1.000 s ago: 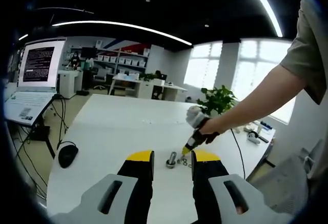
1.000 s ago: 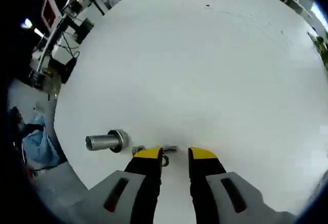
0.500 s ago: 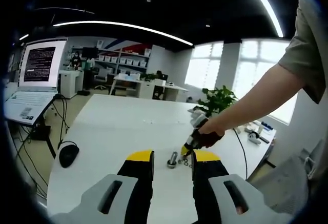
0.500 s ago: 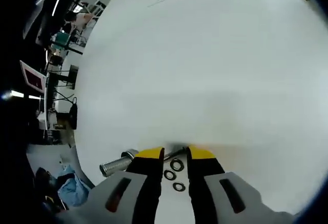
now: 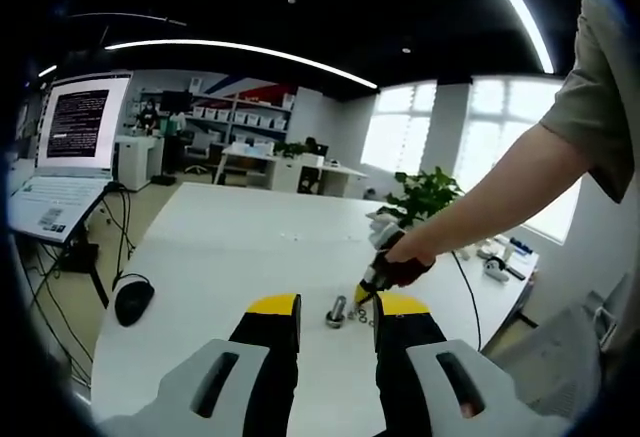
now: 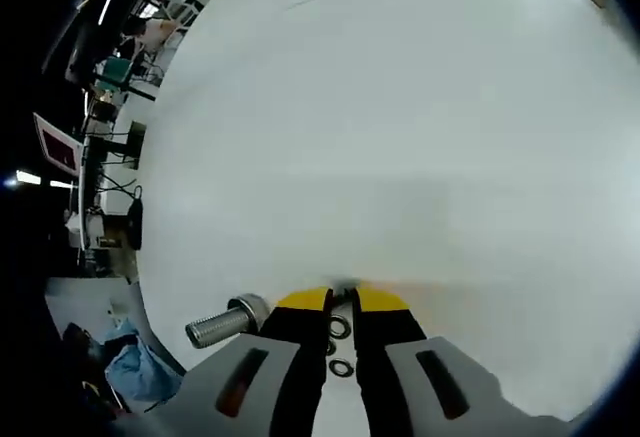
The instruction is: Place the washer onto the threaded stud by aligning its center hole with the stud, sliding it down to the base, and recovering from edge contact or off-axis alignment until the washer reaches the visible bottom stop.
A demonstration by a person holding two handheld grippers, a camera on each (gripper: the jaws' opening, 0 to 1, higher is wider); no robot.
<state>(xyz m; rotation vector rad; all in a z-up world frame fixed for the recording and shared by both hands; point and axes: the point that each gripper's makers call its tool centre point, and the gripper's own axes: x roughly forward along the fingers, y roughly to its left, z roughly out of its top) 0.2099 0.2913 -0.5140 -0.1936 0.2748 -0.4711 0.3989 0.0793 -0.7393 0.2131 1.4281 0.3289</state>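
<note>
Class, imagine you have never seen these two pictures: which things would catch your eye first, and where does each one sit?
In the right gripper view, the yellow-tipped right gripper points down at the white table, its fingers nearly closed around small dark washers, with the threaded stud just to their left. In the left gripper view, a person's bare arm reaches in from the right toward the stud, and a bright laptop stands at far left.

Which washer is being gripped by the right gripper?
The washer up at the yellow jaw tips; the other two washers lie lower in the gap, ungripped.
</note>
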